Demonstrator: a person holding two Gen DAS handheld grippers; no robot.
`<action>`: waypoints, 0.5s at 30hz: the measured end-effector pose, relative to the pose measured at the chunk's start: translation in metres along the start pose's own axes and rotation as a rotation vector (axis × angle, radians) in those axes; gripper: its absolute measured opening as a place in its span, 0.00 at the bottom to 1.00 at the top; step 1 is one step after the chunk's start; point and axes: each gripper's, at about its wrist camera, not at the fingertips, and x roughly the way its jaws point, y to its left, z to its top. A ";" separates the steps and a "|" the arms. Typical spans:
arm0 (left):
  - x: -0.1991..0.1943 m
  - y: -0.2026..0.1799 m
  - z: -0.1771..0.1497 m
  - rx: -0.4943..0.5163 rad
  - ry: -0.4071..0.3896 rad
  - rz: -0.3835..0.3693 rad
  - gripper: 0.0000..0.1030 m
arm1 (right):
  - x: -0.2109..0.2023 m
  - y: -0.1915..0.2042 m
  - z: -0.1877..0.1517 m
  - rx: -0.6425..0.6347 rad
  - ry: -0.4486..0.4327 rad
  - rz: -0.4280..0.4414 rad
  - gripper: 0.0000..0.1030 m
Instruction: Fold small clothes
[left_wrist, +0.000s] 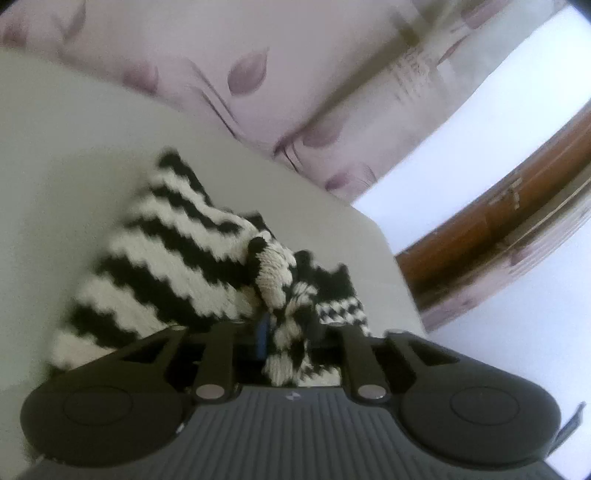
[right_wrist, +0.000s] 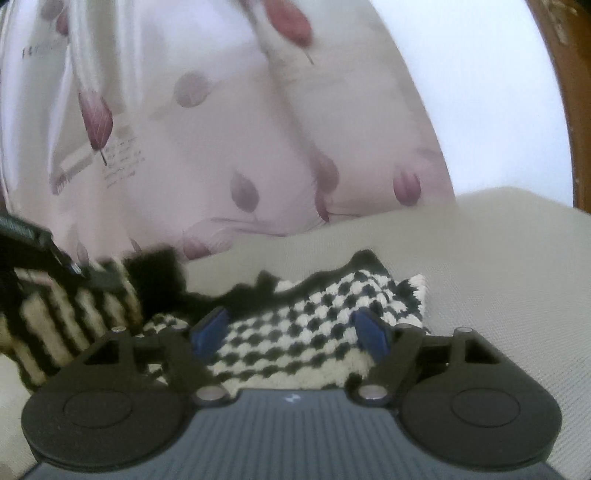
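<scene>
Here the left tongs (left_wrist: 284, 332) pinch the striped knit (left_wrist: 177, 251) on a pale cloth surface (left_wrist: 74, 147) before leaf-print curtains (right_wrist: 221, 147), the right tongs (right_wrist: 291, 332) wide.

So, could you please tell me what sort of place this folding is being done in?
Probably a room at home, likely a bedroom or living room. A leaf-printed curtain hangs behind a pale cloth-covered surface, dark wooden trim edges a white wall, and the black-and-white knitted garment lies on that surface.
</scene>
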 end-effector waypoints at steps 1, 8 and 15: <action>0.006 0.007 -0.004 -0.040 0.018 -0.080 0.40 | -0.001 0.000 0.000 0.008 -0.003 0.014 0.74; 0.001 0.024 -0.023 -0.091 -0.055 -0.369 0.41 | -0.007 -0.007 0.009 0.295 0.101 0.346 0.75; -0.068 0.017 -0.018 -0.102 -0.234 -0.486 0.59 | 0.011 0.015 0.021 0.291 0.190 0.386 0.75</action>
